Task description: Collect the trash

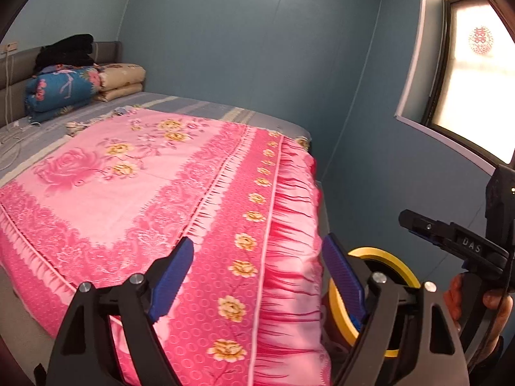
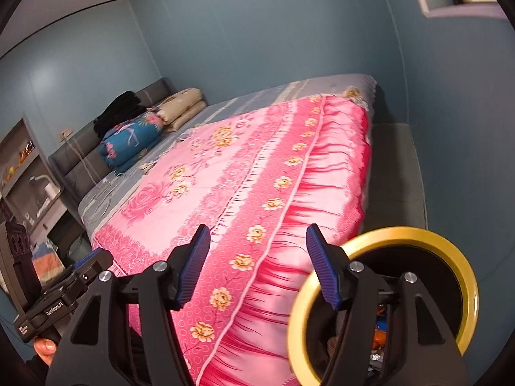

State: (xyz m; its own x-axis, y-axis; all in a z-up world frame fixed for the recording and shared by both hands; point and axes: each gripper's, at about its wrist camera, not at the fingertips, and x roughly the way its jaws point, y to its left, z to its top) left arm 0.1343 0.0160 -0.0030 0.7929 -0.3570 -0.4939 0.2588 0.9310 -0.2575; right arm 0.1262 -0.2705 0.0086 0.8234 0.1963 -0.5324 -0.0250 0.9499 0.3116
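Left gripper (image 1: 257, 275): found open, nothing between the blue pads, lower centre of the left view.
Right gripper (image 2: 257, 265): found open and empty, lower centre of the right view.
Bin (image 2: 450, 257): seen lower right in both views, beside the bed (image 2: 322, 167); yellow rim, dark inside.
Trash (image 2: 379, 331): noted inside the bin, low in the right view; small coloured scraps, blurred, kinds not told.
Handling: judged light and crushable, probably wrappers; bin rim judged stiff, best taken at the near edge.
Loose trash elsewhere: small bits (image 1: 75, 126) on the bed at left, not identified.
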